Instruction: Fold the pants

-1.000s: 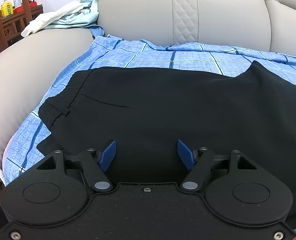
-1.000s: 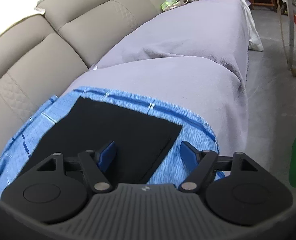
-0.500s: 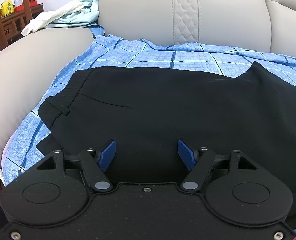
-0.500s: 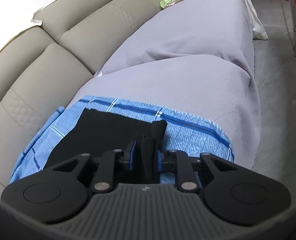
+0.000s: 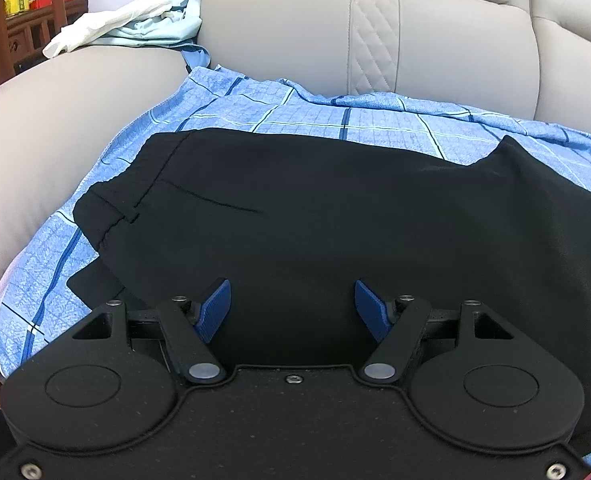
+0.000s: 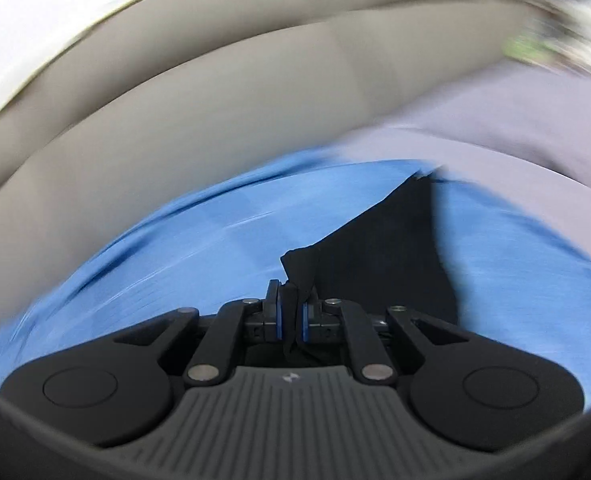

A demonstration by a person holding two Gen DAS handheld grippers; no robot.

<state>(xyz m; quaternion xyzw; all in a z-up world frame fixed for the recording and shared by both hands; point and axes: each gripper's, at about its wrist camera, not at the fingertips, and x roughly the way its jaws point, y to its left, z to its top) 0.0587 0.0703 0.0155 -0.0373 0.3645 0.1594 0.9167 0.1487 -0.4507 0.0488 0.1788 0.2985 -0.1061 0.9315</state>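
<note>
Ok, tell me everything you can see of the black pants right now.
The black pants are plain, matte woven fabric with a gathered waistband at the left of the left wrist view. They lie mostly flat on a blue checked sheet over the sofa. The left gripper hangs open over them. The right gripper has just closed on a leg end, lifting it into a peak.

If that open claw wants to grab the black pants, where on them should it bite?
Probably the waistband edge of the black pants, approached from the near side. The left gripper hovers open over flat cloth, which offers no lip; the elastic edge lies loose on the blue checked sheet. The right gripper already pinches a leg end.
</note>
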